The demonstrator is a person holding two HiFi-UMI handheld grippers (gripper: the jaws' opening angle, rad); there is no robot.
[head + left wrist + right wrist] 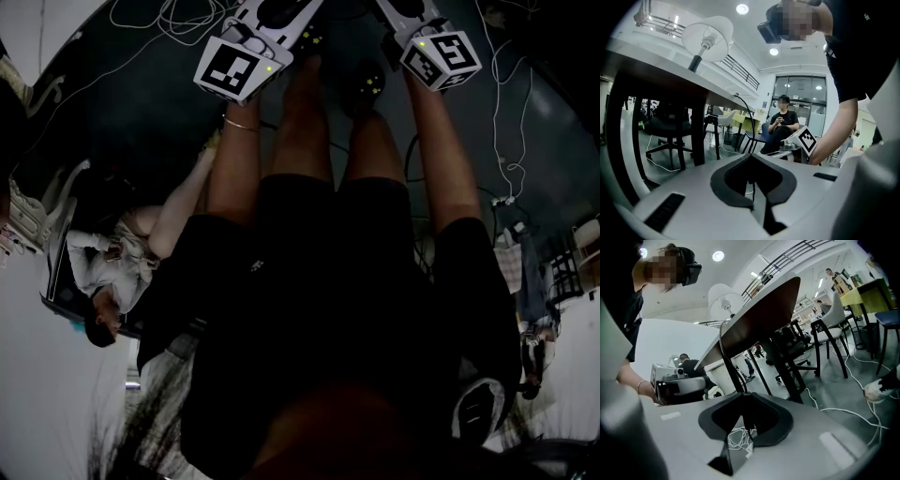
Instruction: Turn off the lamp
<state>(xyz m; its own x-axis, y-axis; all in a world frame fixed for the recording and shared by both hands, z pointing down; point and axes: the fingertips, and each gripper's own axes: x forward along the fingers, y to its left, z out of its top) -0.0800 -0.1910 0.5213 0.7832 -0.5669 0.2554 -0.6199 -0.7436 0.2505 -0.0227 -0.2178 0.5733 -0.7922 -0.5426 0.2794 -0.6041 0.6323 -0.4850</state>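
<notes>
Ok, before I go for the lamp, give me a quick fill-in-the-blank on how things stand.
1. The lamp has a ___ shade.
2. The lamp stands ___ the table.
3. The left gripper holds nothing, and its jaws are ___.
Missing words: white; on; shut.

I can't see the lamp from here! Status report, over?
Report: left gripper shut, empty; right gripper part open, empty. Nothing touching the table lamp on the table; lit or not, unclear. Both sit below it; black cord hangs ahead.
</notes>
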